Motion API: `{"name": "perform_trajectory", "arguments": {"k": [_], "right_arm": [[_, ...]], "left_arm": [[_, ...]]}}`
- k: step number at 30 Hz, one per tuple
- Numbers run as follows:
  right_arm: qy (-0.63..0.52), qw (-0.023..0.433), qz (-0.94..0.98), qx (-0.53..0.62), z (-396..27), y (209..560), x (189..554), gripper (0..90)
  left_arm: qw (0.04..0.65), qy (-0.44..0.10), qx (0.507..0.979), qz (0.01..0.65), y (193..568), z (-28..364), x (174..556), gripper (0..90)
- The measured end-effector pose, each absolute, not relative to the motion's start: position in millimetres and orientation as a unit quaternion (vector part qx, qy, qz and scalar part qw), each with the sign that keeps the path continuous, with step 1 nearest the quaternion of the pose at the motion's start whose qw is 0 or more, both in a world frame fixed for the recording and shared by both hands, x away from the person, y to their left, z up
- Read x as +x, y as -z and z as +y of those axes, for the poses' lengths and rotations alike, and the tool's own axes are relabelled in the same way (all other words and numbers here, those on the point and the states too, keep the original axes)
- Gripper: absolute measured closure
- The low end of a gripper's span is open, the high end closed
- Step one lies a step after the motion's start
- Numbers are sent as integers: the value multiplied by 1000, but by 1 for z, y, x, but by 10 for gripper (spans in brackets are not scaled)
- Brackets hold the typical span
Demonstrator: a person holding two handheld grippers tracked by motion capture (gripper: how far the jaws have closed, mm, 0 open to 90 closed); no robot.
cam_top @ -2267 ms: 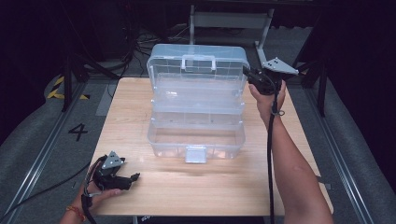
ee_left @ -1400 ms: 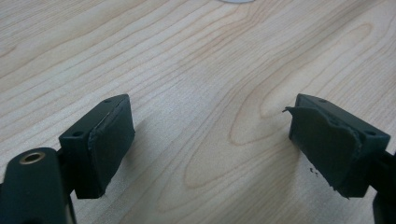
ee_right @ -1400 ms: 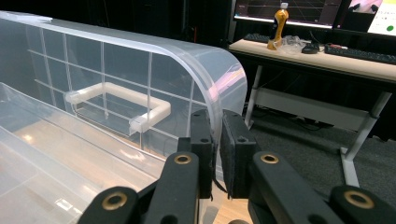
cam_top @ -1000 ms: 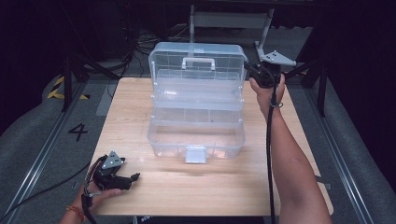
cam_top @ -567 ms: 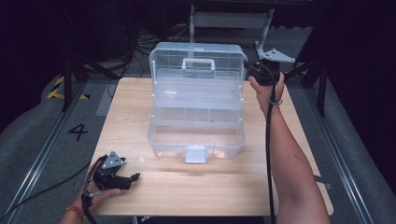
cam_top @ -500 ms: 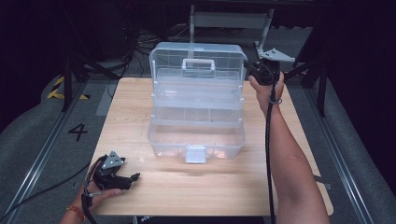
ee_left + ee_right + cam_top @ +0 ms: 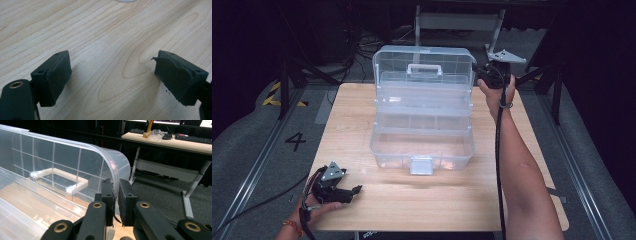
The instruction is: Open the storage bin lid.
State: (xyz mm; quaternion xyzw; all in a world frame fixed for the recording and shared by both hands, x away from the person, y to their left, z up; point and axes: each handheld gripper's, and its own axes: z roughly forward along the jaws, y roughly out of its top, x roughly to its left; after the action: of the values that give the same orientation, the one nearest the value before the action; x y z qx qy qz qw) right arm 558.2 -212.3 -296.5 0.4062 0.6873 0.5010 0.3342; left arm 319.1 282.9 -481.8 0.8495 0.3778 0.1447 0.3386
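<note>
Clear plastic lid now stands upright, swung up by our right hand-held gripper clamped on its rim; box sits mid-surface; left hand-held gripper rests wide, empty.

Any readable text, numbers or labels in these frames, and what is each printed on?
"4": black numeral on the grey floor left of the table.
Whitish marking at the table's near edge: too small to read.
Clear plastic box: no readable label.
Monitors in the right gripper view: unreadable.
</note>
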Motion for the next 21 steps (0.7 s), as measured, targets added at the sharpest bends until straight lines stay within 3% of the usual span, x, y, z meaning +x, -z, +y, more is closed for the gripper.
{"name": "perform_trajectory", "arguments": {"k": [21], "right_arm": [[-478, 327, 698, 422, -209, 299, 583, 830]], "left_arm": [[338, -143, 850, 378, 482, 283, 319, 142]]}}
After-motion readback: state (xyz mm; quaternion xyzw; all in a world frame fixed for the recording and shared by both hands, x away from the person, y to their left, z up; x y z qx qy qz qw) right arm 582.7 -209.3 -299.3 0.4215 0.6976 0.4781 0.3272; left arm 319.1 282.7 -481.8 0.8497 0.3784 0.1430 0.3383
